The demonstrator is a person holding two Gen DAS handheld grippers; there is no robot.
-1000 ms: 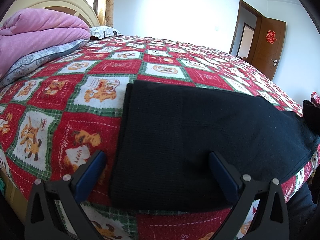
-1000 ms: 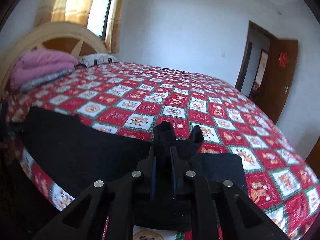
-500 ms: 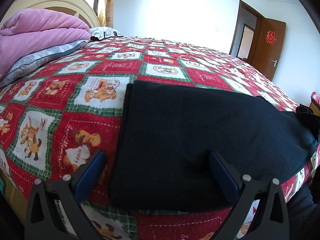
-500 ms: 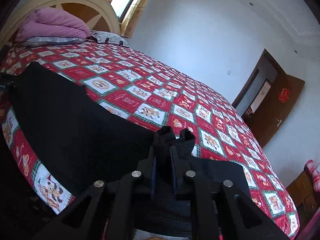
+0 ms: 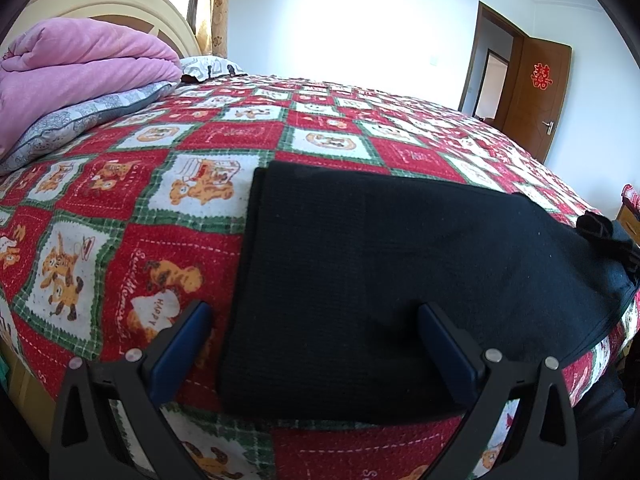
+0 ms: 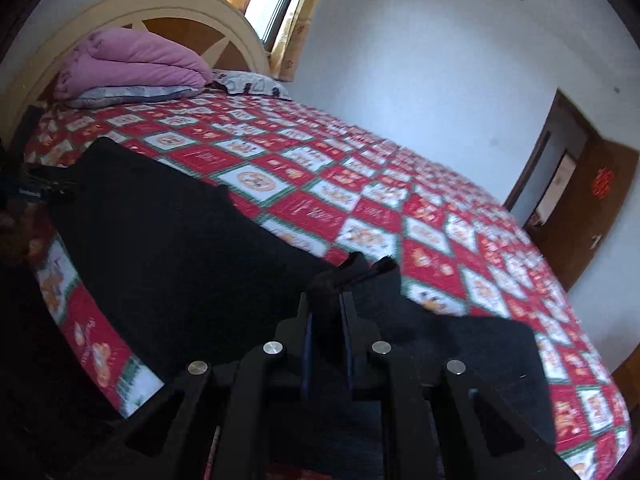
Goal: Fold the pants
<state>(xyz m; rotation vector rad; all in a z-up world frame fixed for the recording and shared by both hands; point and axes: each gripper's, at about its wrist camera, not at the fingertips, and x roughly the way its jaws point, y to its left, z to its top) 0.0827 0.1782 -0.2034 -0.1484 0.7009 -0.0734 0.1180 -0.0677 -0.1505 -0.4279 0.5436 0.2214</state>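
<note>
Black pants lie along the near edge of a bed with a red patterned cover. My left gripper is open, its fingers standing either side of the pants' left end, just above the cloth. My right gripper is shut on a bunched fold of the pants and lifts it above the flat part of the pants. That lifted end also shows at the far right of the left wrist view.
A folded pink quilt and grey pillow lie by the cream headboard. A brown door stands open at the far right. The bed's near edge drops off beside the pants.
My right gripper has carried the pinched end of the pants leftward along the bed, towards the left gripper, tilting as it goes. The left gripper has stayed still and open.
</note>
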